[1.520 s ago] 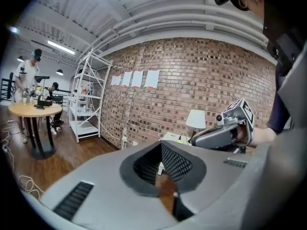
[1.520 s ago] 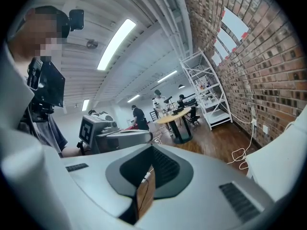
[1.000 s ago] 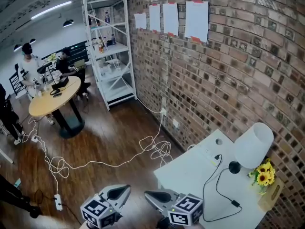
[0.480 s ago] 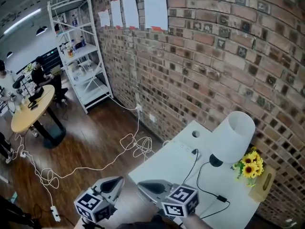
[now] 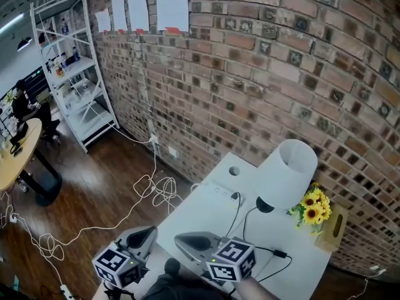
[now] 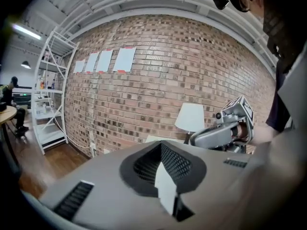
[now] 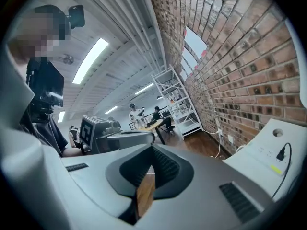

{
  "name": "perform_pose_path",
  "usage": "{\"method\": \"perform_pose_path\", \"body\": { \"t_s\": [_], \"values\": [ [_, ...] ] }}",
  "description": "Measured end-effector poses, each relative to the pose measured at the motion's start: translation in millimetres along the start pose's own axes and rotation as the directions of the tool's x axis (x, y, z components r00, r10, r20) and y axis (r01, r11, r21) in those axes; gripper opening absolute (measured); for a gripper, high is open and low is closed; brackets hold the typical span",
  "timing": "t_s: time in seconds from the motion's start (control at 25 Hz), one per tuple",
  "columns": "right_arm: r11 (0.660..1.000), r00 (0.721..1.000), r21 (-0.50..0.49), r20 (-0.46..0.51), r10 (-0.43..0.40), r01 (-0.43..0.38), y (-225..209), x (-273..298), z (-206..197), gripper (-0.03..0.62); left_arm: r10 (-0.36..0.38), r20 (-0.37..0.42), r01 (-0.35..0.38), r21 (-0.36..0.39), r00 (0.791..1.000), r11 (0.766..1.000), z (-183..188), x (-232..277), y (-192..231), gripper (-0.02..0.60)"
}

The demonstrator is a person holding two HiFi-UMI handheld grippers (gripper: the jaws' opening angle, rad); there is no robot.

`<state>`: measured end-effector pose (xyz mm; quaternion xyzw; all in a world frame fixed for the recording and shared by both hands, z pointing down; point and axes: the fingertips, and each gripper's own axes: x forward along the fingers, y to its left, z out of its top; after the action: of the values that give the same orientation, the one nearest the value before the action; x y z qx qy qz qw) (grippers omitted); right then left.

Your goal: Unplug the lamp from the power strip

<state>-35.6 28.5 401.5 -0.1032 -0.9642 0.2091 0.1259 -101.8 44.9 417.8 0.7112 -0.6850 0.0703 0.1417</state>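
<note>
Looking down in the head view, you hold the left tool (image 5: 146, 235) and right tool (image 5: 185, 240) at the near edge of the white worktop (image 5: 206, 220). The lamp (image 5: 284, 174) stands near the wall, its black plug (image 5: 235, 197) seated in the power strip (image 5: 220, 190). The left gripper view shows your jaws pressed together, holding nothing. The right gripper view shows the same.

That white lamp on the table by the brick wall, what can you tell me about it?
The lamp has a plain white tapered shade over a small dark round base, standing on the white table beside the sunflowers. Its black cord loops over the tabletop to a plug seated in the white power strip.
</note>
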Motion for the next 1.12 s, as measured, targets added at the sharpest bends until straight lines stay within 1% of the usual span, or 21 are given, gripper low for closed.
{"method": "perform_pose_path", "body": {
  "t_s": [0.12,0.28,0.36,0.48,0.6,0.68,0.8,0.92,1.0,1.12],
  "values": [
    [0.998,0.998,0.010,0.016,-0.064,0.064,-15,6,8,-0.002,-0.063,0.006,0.063,0.009,0.998,0.998,6,20,12,0.011],
    [0.989,0.989,0.024,0.039,-0.145,0.144,-33,18,23,-0.002,-0.162,-0.025,0.161,-0.023,0.987,0.987,33,41,12,0.011],
    [0.984,0.983,0.031,0.050,-0.178,0.176,-39,23,30,-0.002,-0.198,-0.021,0.198,-0.005,0.980,0.980,34,49,22,0.011],
    [0.975,0.974,0.036,0.053,-0.221,0.219,-47,32,36,-0.002,-0.223,0.019,0.222,0.045,0.975,0.974,27,61,50,0.011],
    [0.965,0.965,0.040,0.047,-0.260,0.258,-54,39,39,-0.002,-0.248,0.024,0.246,0.045,0.969,0.968,28,68,65,0.011],
    [0.960,0.959,0.044,0.050,-0.278,0.276,-57,44,42,-0.002,-0.264,0.021,0.264,0.035,0.964,0.964,32,71,71,0.011],
    [0.955,0.954,0.054,0.052,-0.295,0.292,-61,54,45,-0.002,-0.289,-0.003,0.288,-0.029,0.957,0.957,49,71,69,0.011],
    [0.943,0.944,0.067,0.045,-0.328,0.325,-65,61,44,-0.002,-0.326,0.001,0.325,-0.068,0.945,0.943,51,77,73,0.011],
    [0.935,0.935,0.074,0.041,-0.351,0.348,-69,63,44,-0.002,-0.350,0.004,0.350,-0.066,0.937,0.935,49,83,77,0.011],
    [0.916,0.918,0.086,0.036,-0.396,0.392,-75,63,44,-0.002,-0.384,0.006,0.384,-0.042,0.923,0.923,44,92,82,0.011]
  ]
}}
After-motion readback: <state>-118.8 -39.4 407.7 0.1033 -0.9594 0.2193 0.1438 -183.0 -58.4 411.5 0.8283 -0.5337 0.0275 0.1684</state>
